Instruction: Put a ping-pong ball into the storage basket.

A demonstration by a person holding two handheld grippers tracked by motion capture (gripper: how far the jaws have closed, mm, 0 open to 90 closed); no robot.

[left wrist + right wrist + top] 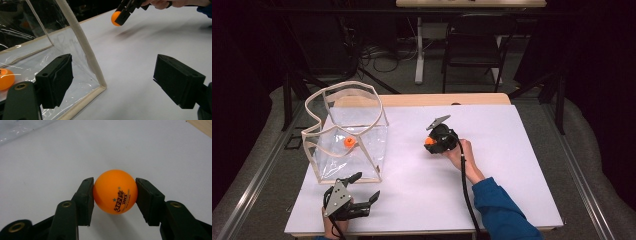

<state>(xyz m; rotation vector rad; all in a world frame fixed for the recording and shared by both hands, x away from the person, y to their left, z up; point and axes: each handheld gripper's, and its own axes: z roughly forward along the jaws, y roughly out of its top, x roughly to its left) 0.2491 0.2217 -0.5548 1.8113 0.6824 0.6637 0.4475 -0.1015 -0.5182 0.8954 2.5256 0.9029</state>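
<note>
An orange ping-pong ball (115, 191) with printed lettering sits clamped between the jaws of my right gripper (430, 142), over the middle of the white table sheet (492, 150). The same ball (115, 18) shows far off in the left gripper view, held by that right gripper (119, 18). A second orange ball (348, 142) lies inside a clear plastic bag (332, 152) with a cream rim, at the table's left. That ball (5, 79) appears behind the bag's wall (82, 77). My left gripper (364, 188) stands open near the front edge, just in front of the bag, holding nothing.
A wooden table edge (447, 99) runs along the back of the sheet. Beyond it stand a black chair (474, 42) and a white table leg (419, 50) with cables on the floor. A blue sleeve (502, 210) comes in from the lower right.
</note>
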